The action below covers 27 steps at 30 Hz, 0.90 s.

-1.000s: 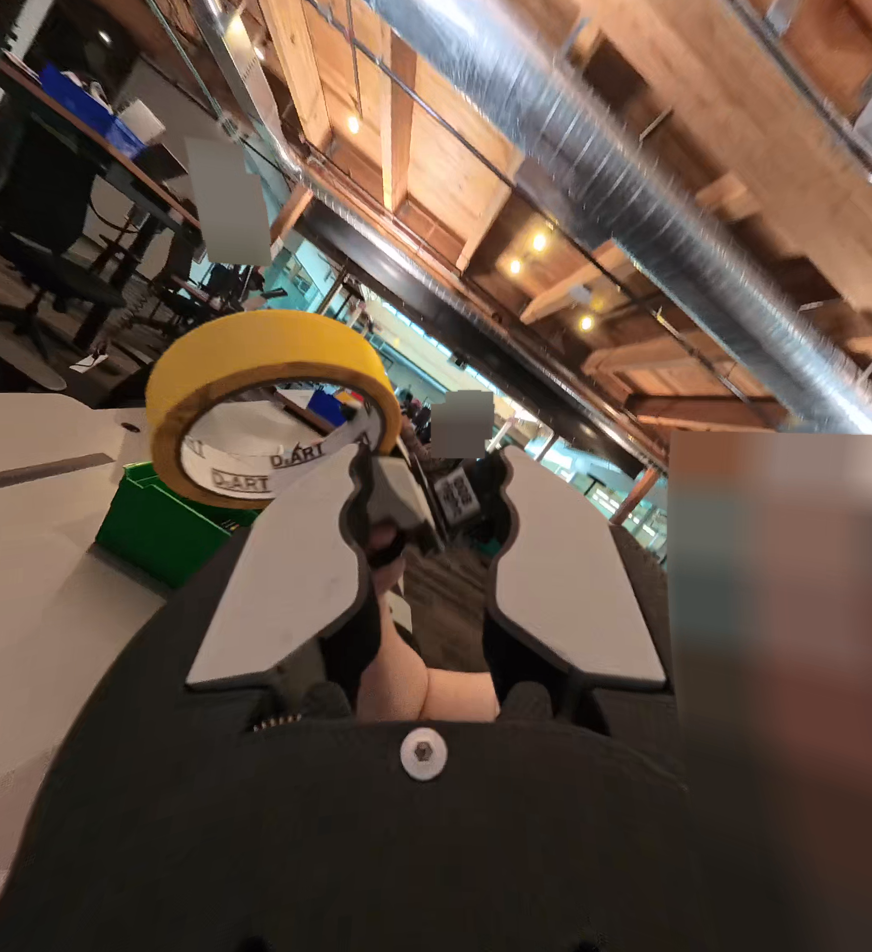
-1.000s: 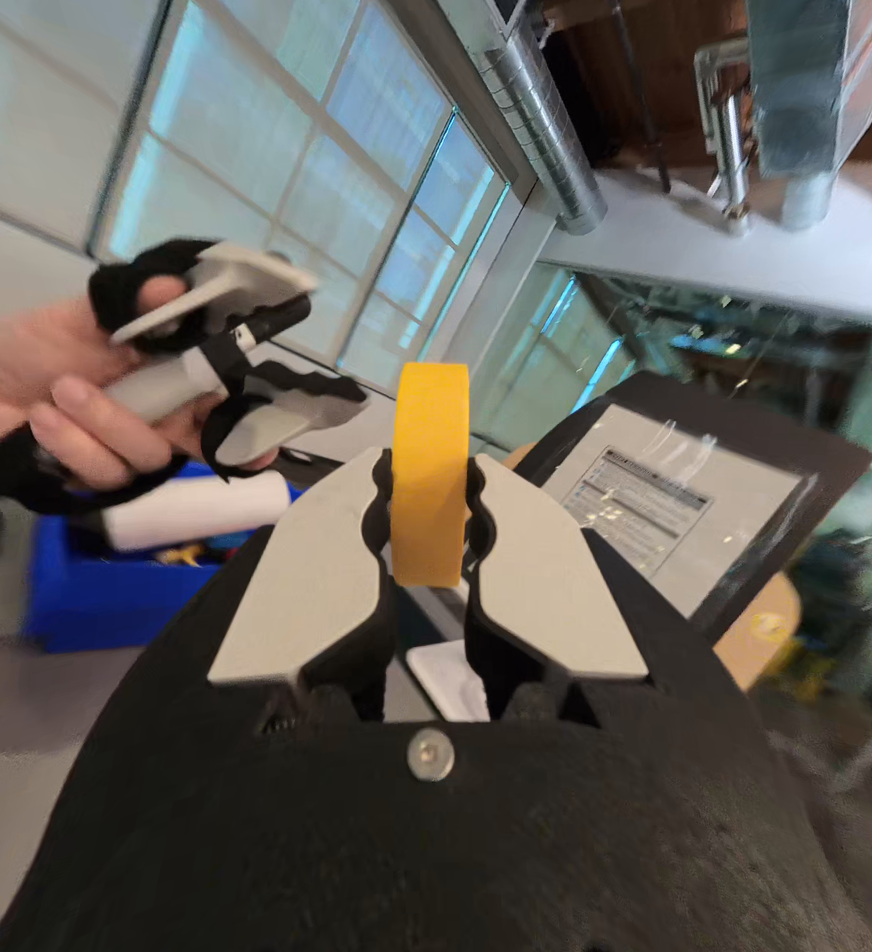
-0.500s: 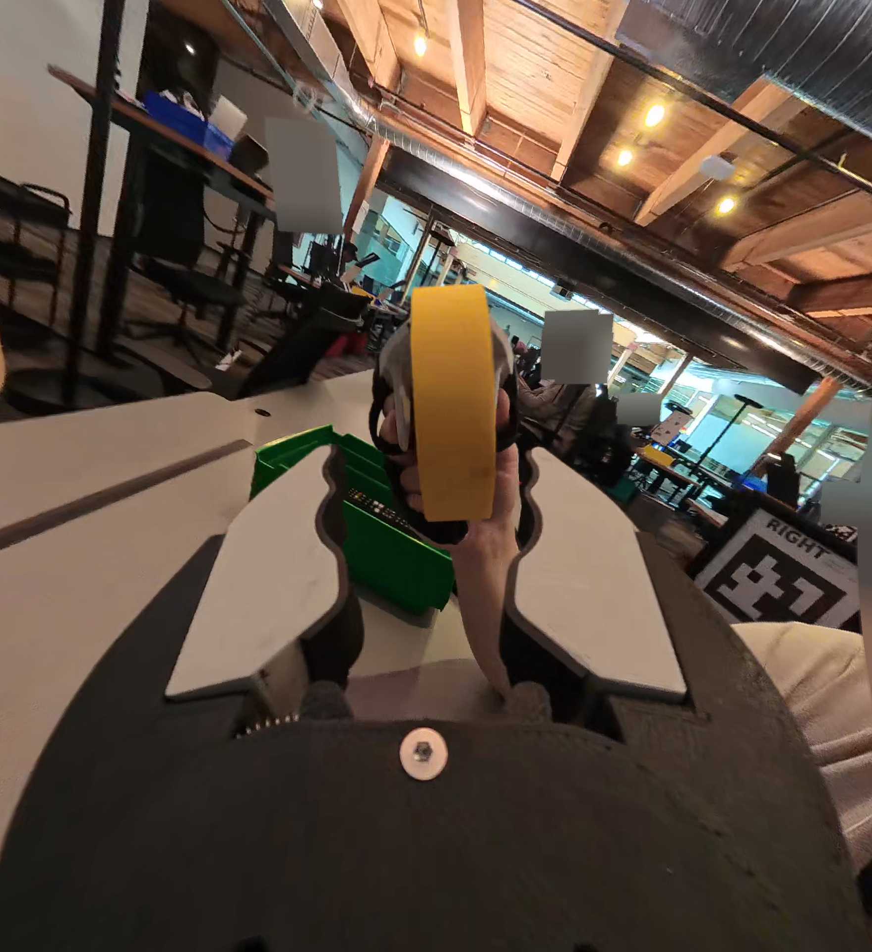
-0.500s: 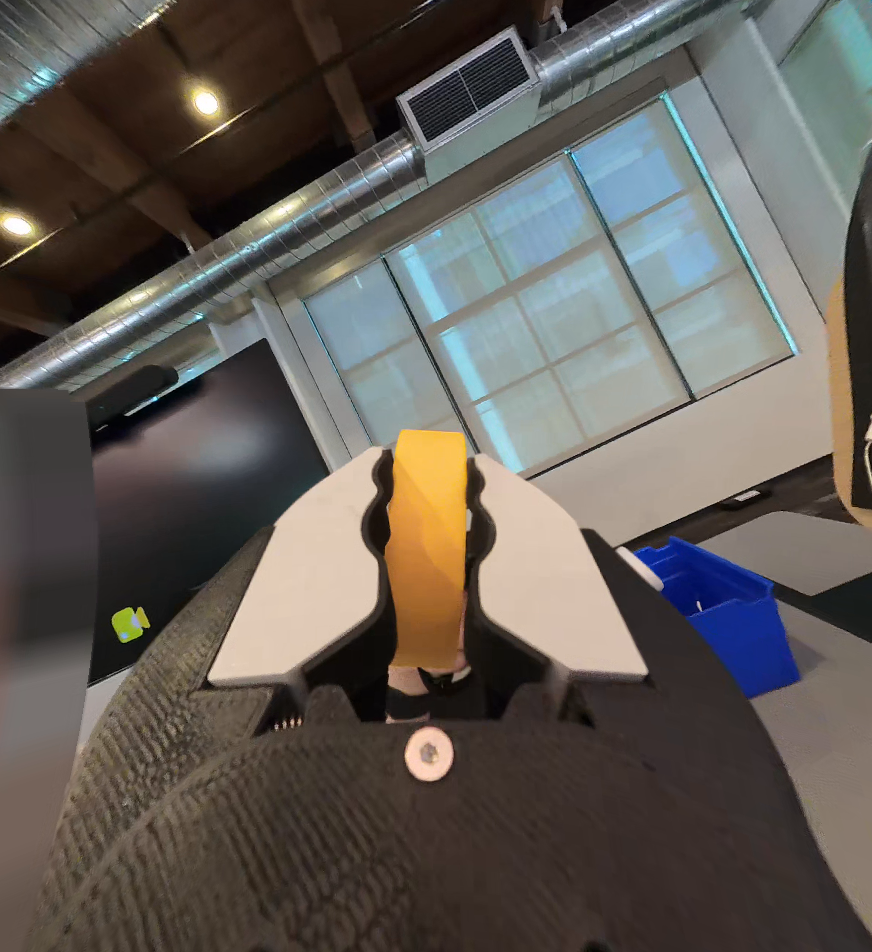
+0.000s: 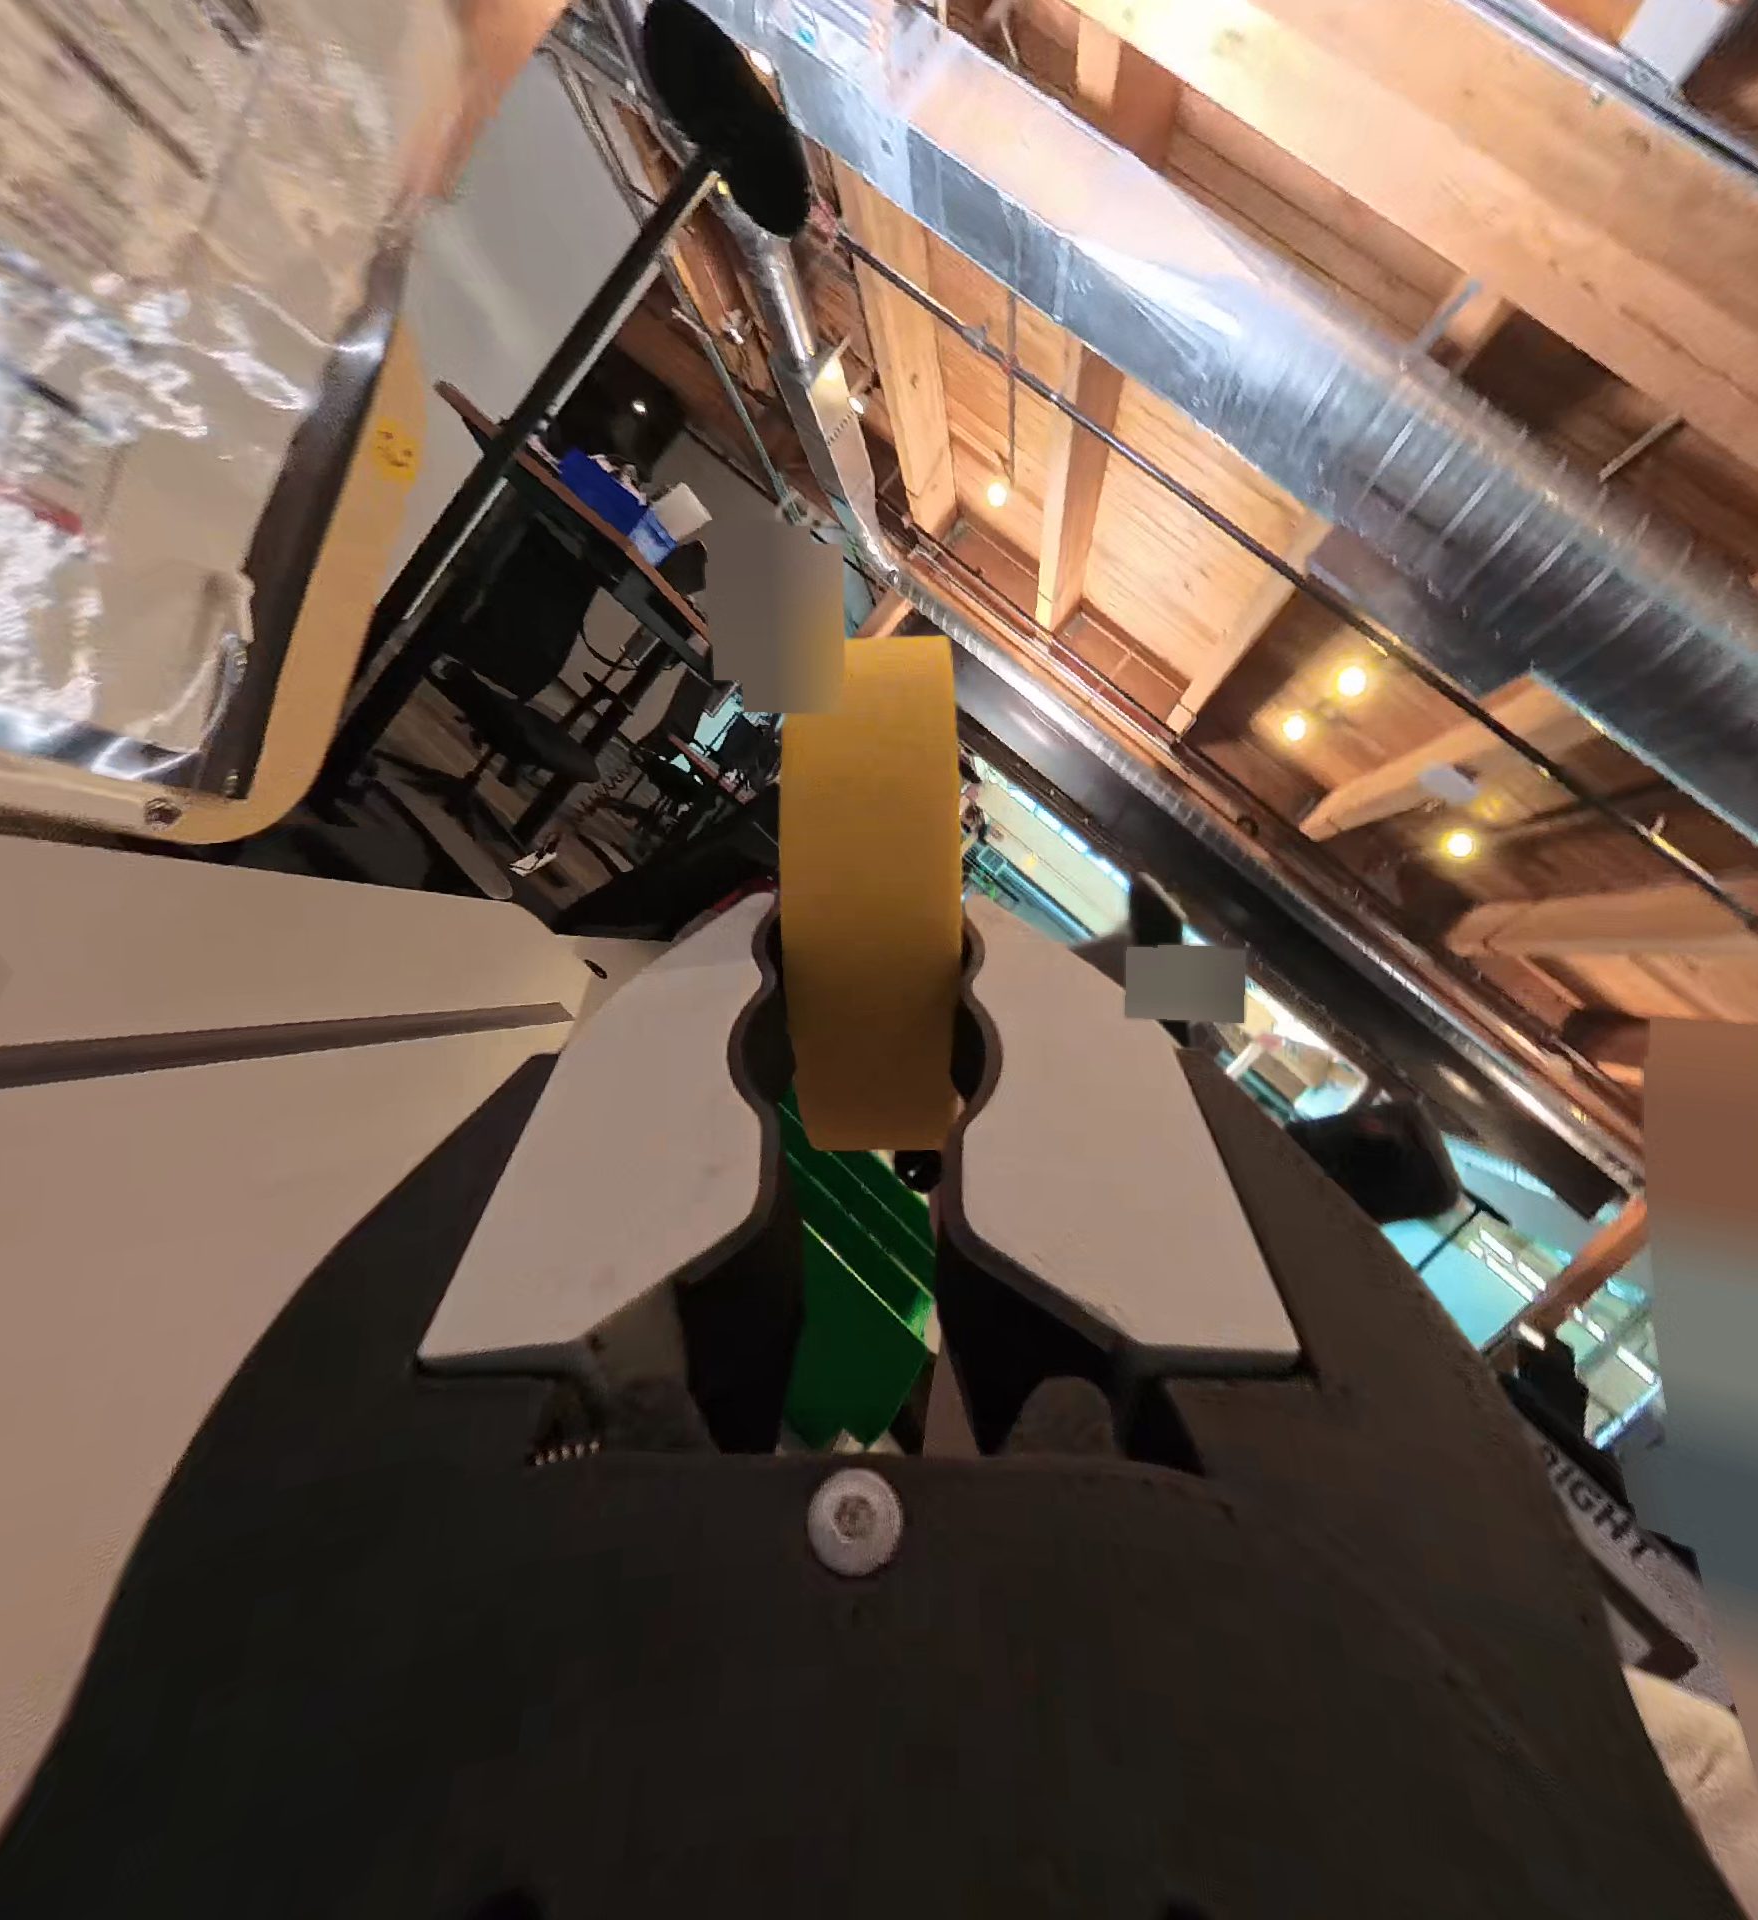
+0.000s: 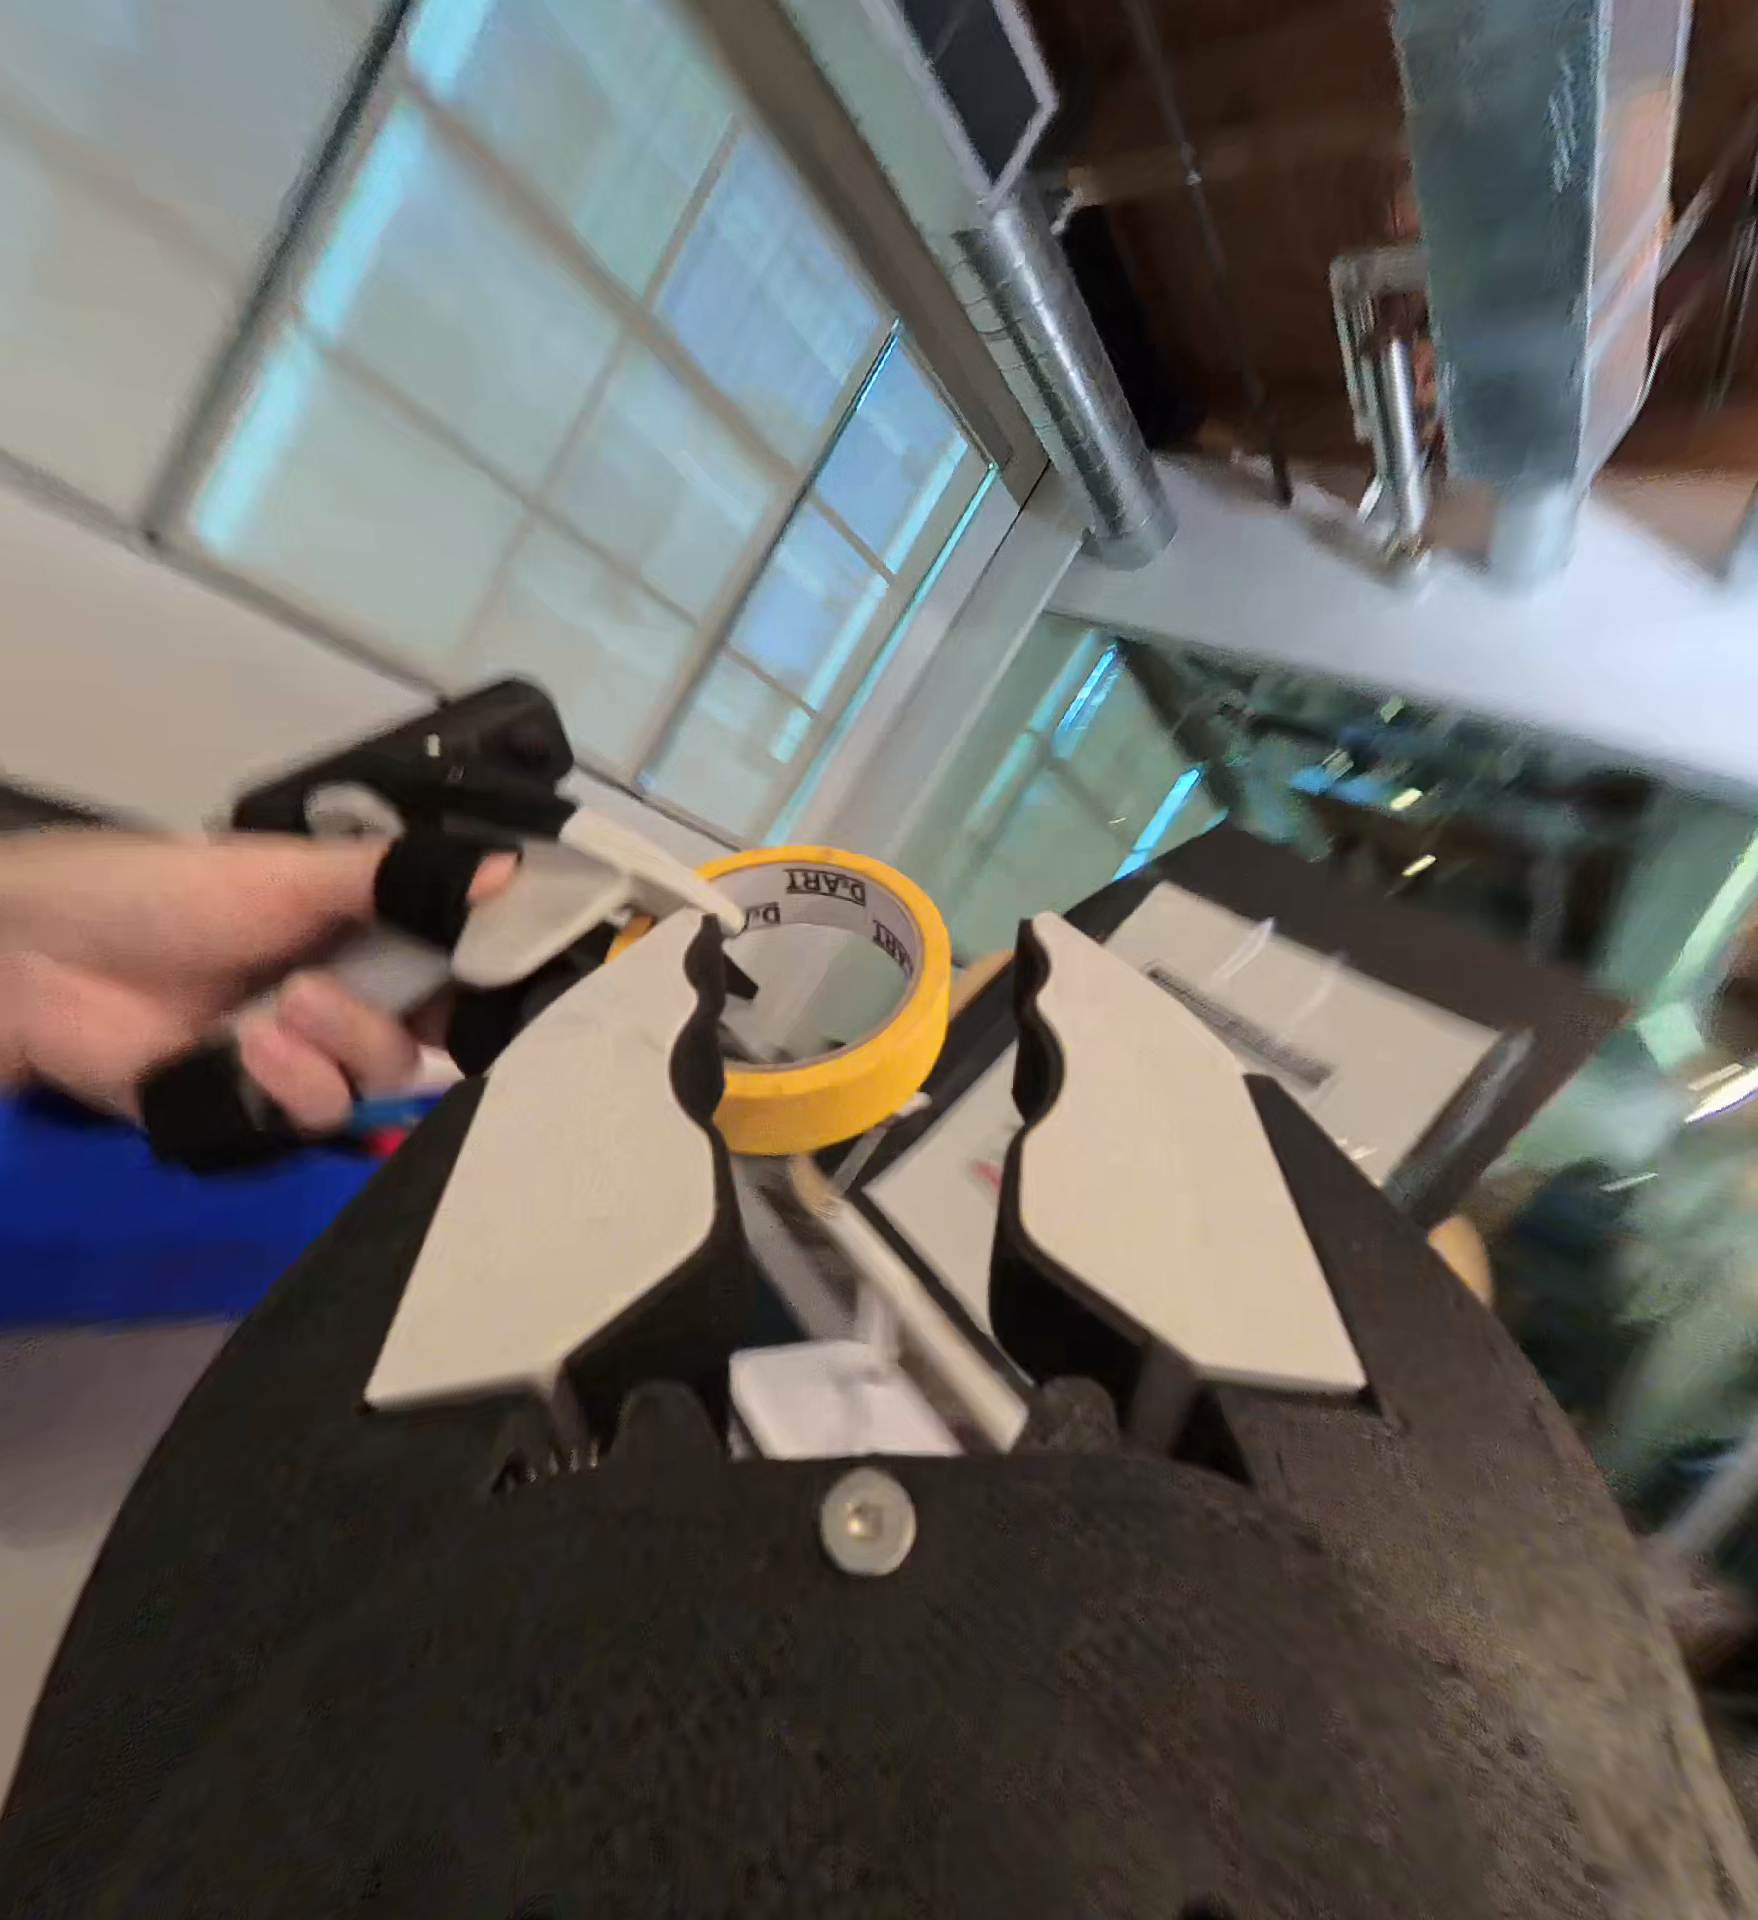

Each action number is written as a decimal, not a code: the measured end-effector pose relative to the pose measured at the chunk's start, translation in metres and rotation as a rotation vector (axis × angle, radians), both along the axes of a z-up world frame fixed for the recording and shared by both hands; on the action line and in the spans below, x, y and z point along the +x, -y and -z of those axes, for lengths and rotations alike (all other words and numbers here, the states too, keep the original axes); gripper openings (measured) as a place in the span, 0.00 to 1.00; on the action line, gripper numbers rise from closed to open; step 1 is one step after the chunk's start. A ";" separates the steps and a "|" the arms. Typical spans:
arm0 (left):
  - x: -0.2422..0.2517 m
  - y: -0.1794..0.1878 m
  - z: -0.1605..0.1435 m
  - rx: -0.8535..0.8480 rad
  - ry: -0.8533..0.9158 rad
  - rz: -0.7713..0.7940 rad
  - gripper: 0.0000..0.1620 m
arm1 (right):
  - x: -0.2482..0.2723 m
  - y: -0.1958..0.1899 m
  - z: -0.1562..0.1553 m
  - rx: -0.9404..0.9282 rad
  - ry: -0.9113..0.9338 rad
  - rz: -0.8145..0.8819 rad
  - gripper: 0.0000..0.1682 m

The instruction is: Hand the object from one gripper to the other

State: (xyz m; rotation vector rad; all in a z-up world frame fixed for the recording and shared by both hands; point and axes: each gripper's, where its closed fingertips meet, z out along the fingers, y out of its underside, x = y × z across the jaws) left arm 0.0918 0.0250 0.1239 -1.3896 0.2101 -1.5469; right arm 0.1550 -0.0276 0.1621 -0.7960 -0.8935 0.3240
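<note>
A roll of yellow tape (image 5: pixel 870 883) stands on edge between the tips of my left gripper (image 5: pixel 867 925), which is shut on it and holds it in the air. In the right wrist view the same roll (image 6: pixel 833 1049) lies flat-on, with its white core showing. There the left gripper (image 6: pixel 646 883), held by a hand (image 6: pixel 127 966), pinches its near-left rim. My right gripper (image 6: pixel 864 935) is open and empty. The roll sits just beyond its spread fingertips.
A green bin (image 5: pixel 854 1278) sits on the grey table (image 5: pixel 179 1143) below the left gripper. A blue bin (image 6: pixel 75 1216) stands at the left under the hand. A dark-framed board (image 6: pixel 1270 1018) leans behind the roll. A glossy whiteboard (image 5: pixel 75 416) stands at the left. Tip to tip, the grippers are about 10 centimeters apart.
The tape has passed from my right gripper to my left. The left jaws closed on the roll. The right jaws opened and drew back from it.
</note>
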 end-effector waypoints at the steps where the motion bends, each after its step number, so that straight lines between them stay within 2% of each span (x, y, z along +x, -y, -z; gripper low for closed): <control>1: -0.004 -0.006 0.005 -0.031 0.003 -0.017 0.16 | -0.010 0.003 0.009 0.097 0.105 0.074 0.32; 4: -0.009 -0.016 0.018 -0.064 -0.070 -0.074 0.16 | -0.042 -0.002 0.049 0.270 0.448 0.275 0.30; 7: -0.004 -0.017 0.024 -0.048 -0.153 -0.107 0.16 | -0.057 -0.023 0.089 0.271 0.695 0.416 0.30; 12: 0.012 -0.011 0.032 -0.030 -0.254 -0.081 0.16 | -0.058 -0.048 0.109 0.226 0.736 0.498 0.27; 14: 0.017 -0.008 0.033 -0.033 -0.267 -0.059 0.16 | -0.053 -0.054 0.110 0.202 0.729 0.527 0.21; 15: 0.019 -0.008 0.036 -0.033 -0.286 -0.062 0.16 | -0.051 -0.055 0.110 0.187 0.723 0.521 0.14; 16: 0.021 -0.007 0.036 -0.022 -0.301 -0.064 0.16 | -0.052 -0.053 0.112 0.155 0.725 0.487 0.13; 19: 0.027 0.004 0.023 0.023 -0.238 0.009 0.18 | -0.052 -0.049 0.110 0.030 0.663 0.388 0.11; 22: 0.016 0.014 -0.005 0.093 -0.111 0.025 0.26 | -0.049 -0.046 0.093 -0.122 0.480 0.277 0.09; 24: 0.002 0.015 -0.015 0.171 -0.119 -0.042 0.29 | -0.045 -0.039 0.076 -0.284 0.288 0.113 0.08; 27: -0.007 0.020 -0.023 0.308 -0.214 -0.139 0.28 | -0.033 -0.027 0.045 -0.589 -0.036 -0.248 0.06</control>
